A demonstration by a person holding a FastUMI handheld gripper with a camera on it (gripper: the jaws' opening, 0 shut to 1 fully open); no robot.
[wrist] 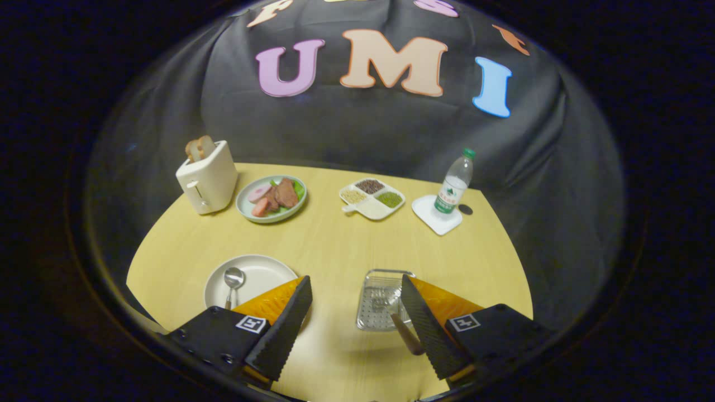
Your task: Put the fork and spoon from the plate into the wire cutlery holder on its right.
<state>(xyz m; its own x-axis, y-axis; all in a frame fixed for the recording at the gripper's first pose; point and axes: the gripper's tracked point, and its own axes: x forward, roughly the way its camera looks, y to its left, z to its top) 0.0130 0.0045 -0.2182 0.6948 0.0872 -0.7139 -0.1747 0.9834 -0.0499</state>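
Note:
A white plate [262, 274] lies on the wooden table just beyond my left finger. The spoon [233, 278] rests on it, bowl facing up, its handle running back under that finger. To the plate's right sits the wire cutlery holder [375, 279], a shallow metal mesh tray. Inside it lies the fork [382, 304], with its brown handle sticking out over the near rim beside my right finger. My gripper [354, 282] is open, its fingers spread wide above the table between plate and holder, with nothing between them.
Along the back stand a cream toaster [208, 176] holding bread, a plate of food [272, 198], a divided dish [372, 199] of grains, and a water bottle [455, 184] on a white coaster [437, 219]. Bare table lies between the two rows.

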